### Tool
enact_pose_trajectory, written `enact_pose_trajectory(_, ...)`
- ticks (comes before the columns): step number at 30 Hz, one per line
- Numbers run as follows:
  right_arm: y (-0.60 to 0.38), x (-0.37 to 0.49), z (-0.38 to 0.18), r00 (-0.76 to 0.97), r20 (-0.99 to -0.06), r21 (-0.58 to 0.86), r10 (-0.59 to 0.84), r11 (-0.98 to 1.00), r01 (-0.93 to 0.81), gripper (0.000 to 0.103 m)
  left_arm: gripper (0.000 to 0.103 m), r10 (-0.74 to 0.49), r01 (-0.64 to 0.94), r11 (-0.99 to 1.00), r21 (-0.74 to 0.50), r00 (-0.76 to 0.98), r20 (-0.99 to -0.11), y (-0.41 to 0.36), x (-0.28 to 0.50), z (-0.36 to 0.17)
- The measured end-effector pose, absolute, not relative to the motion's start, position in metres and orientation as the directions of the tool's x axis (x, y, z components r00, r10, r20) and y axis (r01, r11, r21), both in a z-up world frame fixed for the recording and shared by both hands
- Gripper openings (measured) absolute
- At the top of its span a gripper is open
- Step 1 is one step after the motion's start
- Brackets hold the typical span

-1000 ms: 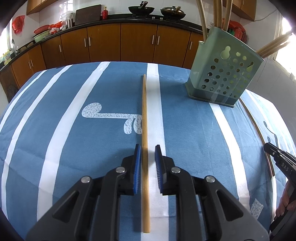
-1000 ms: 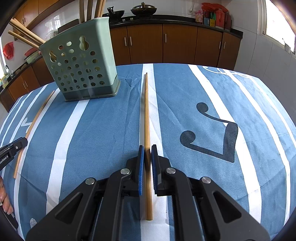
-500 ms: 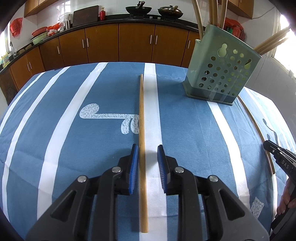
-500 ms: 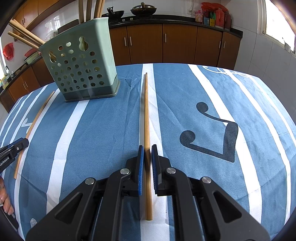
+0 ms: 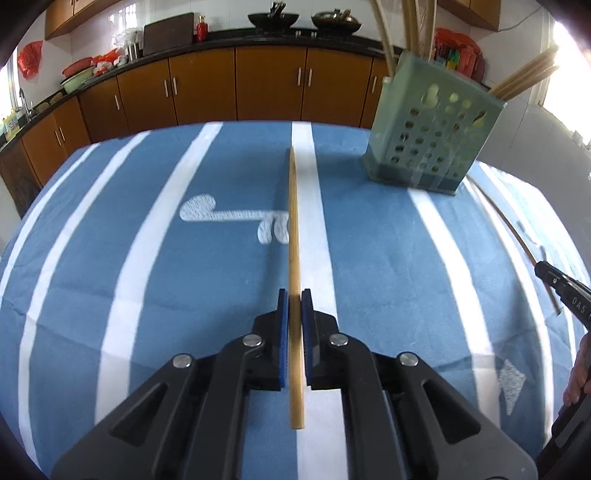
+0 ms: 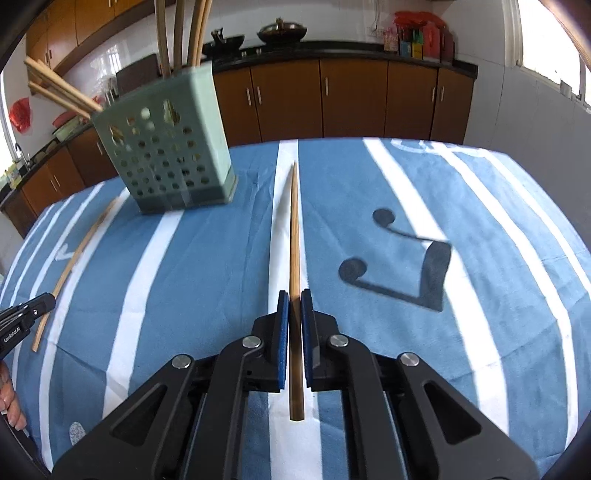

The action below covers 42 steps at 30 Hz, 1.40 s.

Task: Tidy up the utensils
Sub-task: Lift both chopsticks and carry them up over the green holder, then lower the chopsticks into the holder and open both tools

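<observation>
Right now we have our left gripper (image 5: pixel 295 295) clamped on a wooden chopstick (image 5: pixel 294 236), blue pads (image 5: pixel 282 332) pressing both sides, the butt end poking back behind them and the tip running straight ahead over the blue-and-white striped tablecloth (image 5: pixel 147 258). Our right gripper (image 6: pixel 294 295) is likewise squeezed onto its own chopstick (image 6: pixel 294 236), which looks raised off the cloth, tip pointing forward. Ahead and left of the right gripper stands the green perforated utensil holder (image 6: pixel 170 155), more chopsticks (image 6: pixel 55 86) sticking out of it; seen from the left gripper it sits ahead to the right. Beyond the table, we see brown kitchen cabinets (image 5: pixel 236 85) and woks (image 5: pixel 273 17) on the counter.
</observation>
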State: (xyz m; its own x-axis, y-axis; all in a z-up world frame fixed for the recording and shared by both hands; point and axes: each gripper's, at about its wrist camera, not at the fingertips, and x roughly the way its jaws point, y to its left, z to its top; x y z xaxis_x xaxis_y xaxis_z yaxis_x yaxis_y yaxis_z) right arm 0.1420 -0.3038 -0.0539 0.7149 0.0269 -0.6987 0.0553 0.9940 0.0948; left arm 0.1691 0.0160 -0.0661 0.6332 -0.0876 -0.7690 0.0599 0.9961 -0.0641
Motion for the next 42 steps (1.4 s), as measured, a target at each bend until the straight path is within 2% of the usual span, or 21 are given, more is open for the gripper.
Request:
enact_pose_trajectory(6, -0.313, 0.130, -0.015, 0.796, -0.605, 0.112, 0.021, 0.992, 0.059, 0.007, 0.008, -0.121, 0.087, 0.993, -0.085, 0.706, -0.698, 0.017, 0.156, -0.028)
enact_pose_trajectory(14, -0.319, 0.117, 0.033, 0.878, -0.478, 0.135, 0.033, 0.990, 0.037, 0.007, 0.008, -0.167, 0.108, 0.985, -0.136, 0.812, -0.559, 0.019, 0.140, 0.035)
enact_pose_trajectory(18, -0.318, 0.114, 0.048, 0.897, -0.440, 0.148, 0.047, 0.989, 0.021, 0.007, 0.008, -0.181, 0.128, 0.982, -0.138, 0.842, -0.508, 0.015, 0.137, 0.058)
enact_pose_trajectory(27, -0.314, 0.111, 0.072, 0.921, -0.383, 0.175, 0.076, 0.985, -0.008, 0.007, 0.008, -0.220, 0.173, 0.975, -0.141, 0.851, -0.477, 0.006, 0.137, 0.081)
enact_pose_trajectory(33, -0.307, 0.103, 0.111, 0.950, -0.281, 0.208, 0.138, 0.975, -0.080, 0.007, 0.008, -0.273, 0.223, 0.960, -0.168, 0.873, -0.404, -0.003, 0.135, 0.116)
enact_pose_trajectory(42, -0.292, 0.101, 0.158, 0.976, -0.111, 0.221, 0.188, 0.962, -0.161, 0.007, 0.008, -0.301, 0.249, 0.944, -0.217, 0.921, -0.249, -0.020, 0.143, 0.172)
